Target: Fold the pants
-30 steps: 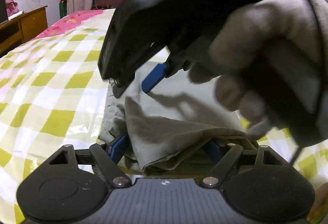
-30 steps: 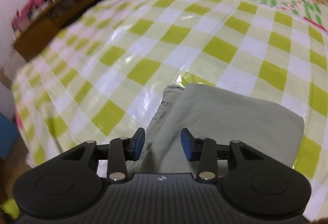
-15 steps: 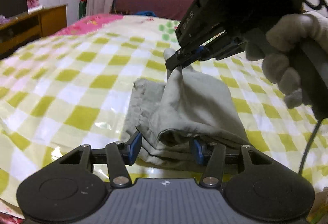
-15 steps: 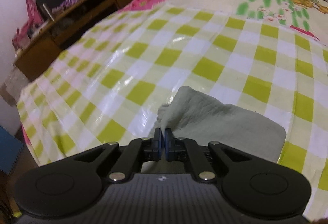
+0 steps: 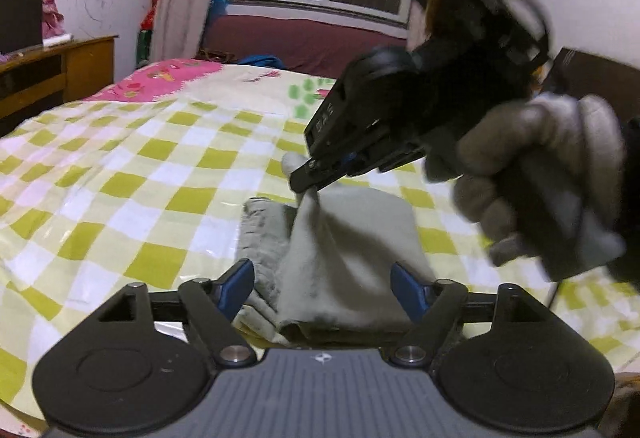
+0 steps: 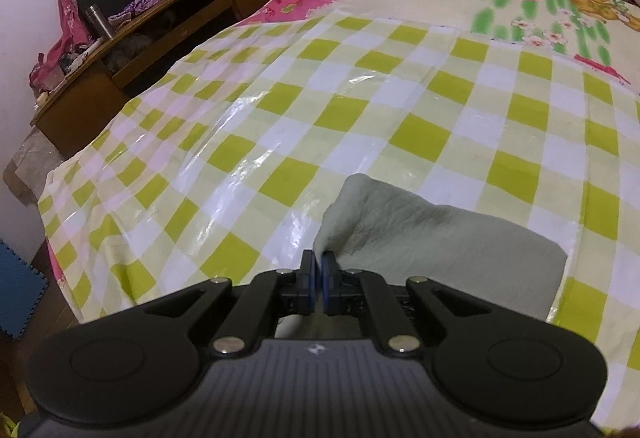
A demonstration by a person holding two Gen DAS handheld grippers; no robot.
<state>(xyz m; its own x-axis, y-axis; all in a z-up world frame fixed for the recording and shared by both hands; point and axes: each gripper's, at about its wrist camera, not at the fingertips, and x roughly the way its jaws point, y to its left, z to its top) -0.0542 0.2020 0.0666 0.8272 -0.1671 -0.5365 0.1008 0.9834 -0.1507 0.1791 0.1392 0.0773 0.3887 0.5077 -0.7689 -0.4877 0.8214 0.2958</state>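
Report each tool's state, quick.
Left tool: open, straddling the folded pants, gripping nothing.
Right tool: shut on a pants corner, lifting it.

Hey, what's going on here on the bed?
Someone is folding grey pants on a checked bedspread. The right tool is shut on a corner of the cloth and holds it raised. The left tool is open, its fingers either side of the near edge of the folded bundle.

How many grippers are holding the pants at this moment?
1. The right gripper pinches a raised corner of the pants; the left gripper is open around the near edge.
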